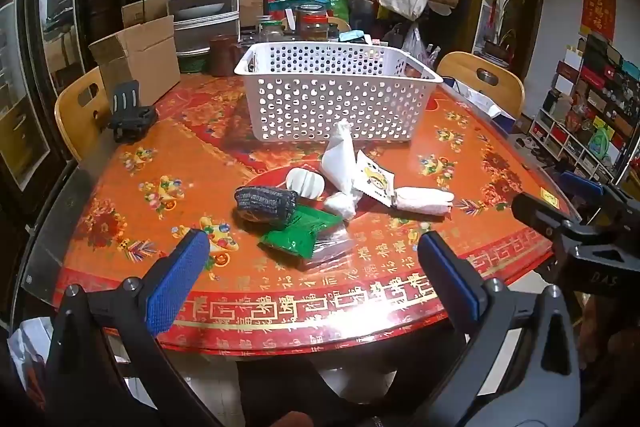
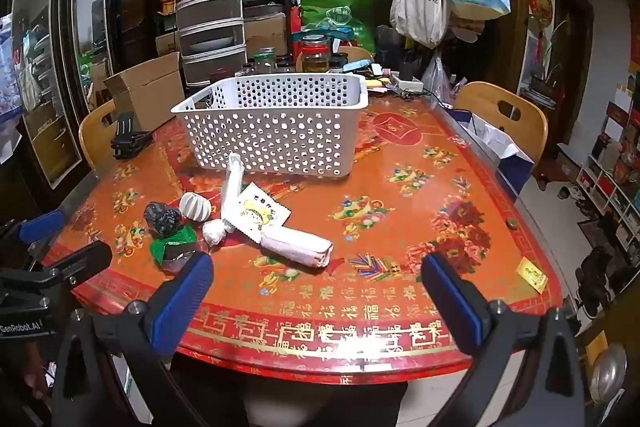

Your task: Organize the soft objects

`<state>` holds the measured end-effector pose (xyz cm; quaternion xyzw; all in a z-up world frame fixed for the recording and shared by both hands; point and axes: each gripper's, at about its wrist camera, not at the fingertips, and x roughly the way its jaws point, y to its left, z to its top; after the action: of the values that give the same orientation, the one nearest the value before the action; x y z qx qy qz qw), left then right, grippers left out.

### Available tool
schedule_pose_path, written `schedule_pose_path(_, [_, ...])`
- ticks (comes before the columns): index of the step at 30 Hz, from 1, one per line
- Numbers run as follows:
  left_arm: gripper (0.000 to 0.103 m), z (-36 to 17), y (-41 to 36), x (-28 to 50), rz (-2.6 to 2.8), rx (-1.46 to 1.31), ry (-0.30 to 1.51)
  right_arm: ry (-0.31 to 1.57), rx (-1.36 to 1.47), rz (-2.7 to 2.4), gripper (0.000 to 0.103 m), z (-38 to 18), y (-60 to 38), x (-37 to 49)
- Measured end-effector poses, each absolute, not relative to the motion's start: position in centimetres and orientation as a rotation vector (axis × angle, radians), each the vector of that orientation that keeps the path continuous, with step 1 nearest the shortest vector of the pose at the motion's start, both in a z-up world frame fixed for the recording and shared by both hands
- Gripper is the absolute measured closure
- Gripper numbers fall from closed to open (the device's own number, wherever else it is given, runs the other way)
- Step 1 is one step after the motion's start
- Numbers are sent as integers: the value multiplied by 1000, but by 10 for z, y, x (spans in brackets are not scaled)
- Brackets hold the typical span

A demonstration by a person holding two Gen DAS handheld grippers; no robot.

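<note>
- Looking at this one, nothing's been picked up yet as far as I can judge: the white basket (image 1: 340, 93) sits toward the far side of the red patterned table (image 1: 440, 267), and I can't see anything soft inside it through the holes.
- Soft stuff is all bunched in one little pile in front of the basket, near the middle of the table. That clumping probably makes it easy to reach from either side.
- In the pile: a dark grey knit roll (image 1: 266, 202), a white ribbed pad (image 1: 305, 183) just behind it, a green packet (image 1: 298, 235) partly under the grey roll, a small white bundle (image 1: 340, 205), a tall white folded cloth (image 1: 340, 163) leaning up toward the basket, a cartoon-printed card (image 1: 376, 183), and a rolled white towel (image 1: 424, 201) off to the right end.
- Left gripper (image 1: 316, 267) has its blue pads spread as wide as they go, nothing between them, tilted down at the pile from the near edge.
- Right gripper (image 2: 320, 287) same deal: wide apart, empty, aimed down at the table's near side with the towel roll (image 2: 298, 246) closest to it.
- My guess is the wide spread is just prep for grabbing bulky squishy things. Towel for the right, grey roll for the left looks sensible.
- Watch the overlapping packet; it could drag along.
</note>
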<state>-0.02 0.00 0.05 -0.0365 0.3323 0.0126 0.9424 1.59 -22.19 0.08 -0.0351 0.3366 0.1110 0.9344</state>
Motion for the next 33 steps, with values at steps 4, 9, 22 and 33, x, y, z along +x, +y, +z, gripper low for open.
schedule_pose_path(4, [0, 2, 1, -1, 31, -78, 677, 684, -73, 227, 0, 2, -224, 17])
schedule_pose_path(9, [0, 5, -1, -3, 33, -72, 664, 683, -66, 230, 0, 0, -223, 16])
schedule_pose_path(22, [0, 4, 1, -4, 32, -76, 669, 688, -62, 245, 0, 0, -226, 19])
schedule_pose_path(33, [0, 4, 2, -4, 31, -76, 669, 688, -61, 245, 0, -1, -225, 18])
